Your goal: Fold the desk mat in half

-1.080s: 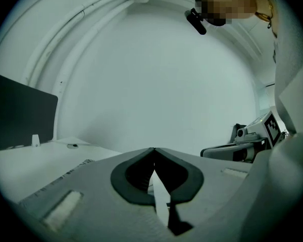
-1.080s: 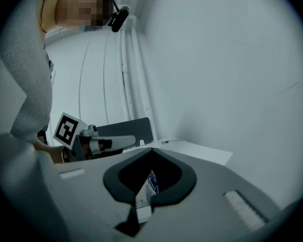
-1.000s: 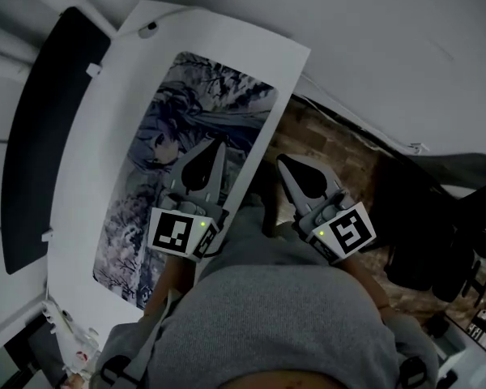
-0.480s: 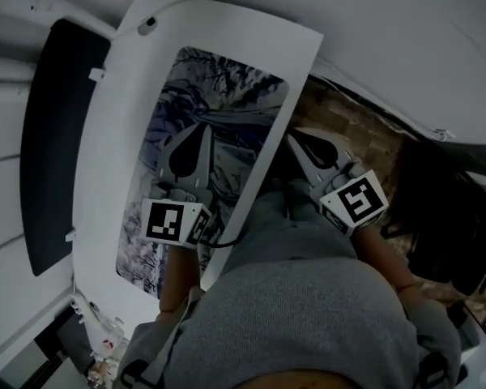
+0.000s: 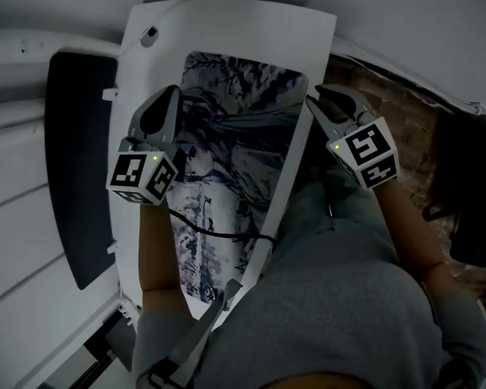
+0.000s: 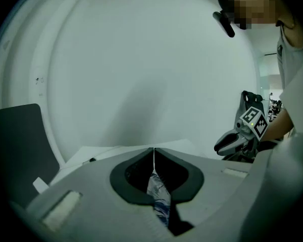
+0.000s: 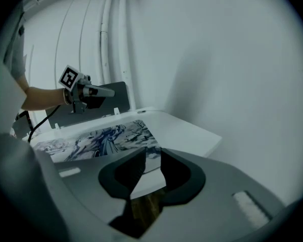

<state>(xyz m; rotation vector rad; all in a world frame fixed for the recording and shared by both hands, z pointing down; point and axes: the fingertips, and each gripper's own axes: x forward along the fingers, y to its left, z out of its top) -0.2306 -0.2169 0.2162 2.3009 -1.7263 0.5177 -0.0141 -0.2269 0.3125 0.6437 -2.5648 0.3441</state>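
On the white table [image 5: 227, 23], the printed desk mat [image 5: 235, 160] lies spread out flat.
It looks thin, light and limp, cloth-faced with rounded corners, so it should drape into a fold rather than crease, and two corners of one short end look like the best holds. The left gripper [image 5: 166, 100] is clenched on a sliver of the mat's left edge. The right gripper [image 5: 320, 102], jaws opening at the table's right edge, presses on nothing.
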